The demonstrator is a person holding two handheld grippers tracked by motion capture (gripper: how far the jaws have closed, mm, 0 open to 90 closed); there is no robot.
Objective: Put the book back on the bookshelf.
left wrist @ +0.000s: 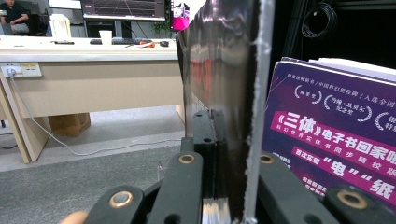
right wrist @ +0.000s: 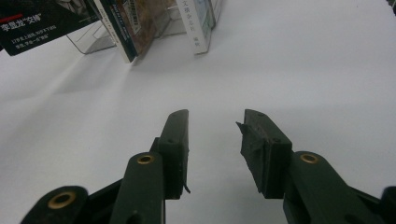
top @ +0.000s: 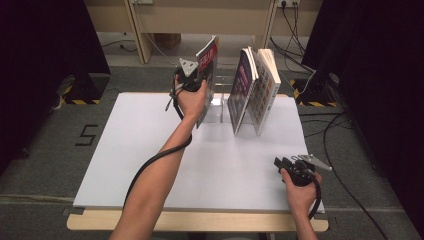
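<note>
left hand-held gripper [top: 200, 75]: pinching red-covered book [top: 207, 60], held tilted near desk's [top: 150, 150] far edge; its lower part hidden behind hand | right hand-held gripper [right wrist: 215, 140]: spread, empty, near right front corner | purple book [left wrist: 336, 140]: cut off at frame edge | clear stand [top: 220, 107]: hard to make out

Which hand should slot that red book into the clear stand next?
Left. The left gripper is already shut on the red book above the clear stand; the right gripper waits open near the table's front edge.
</note>
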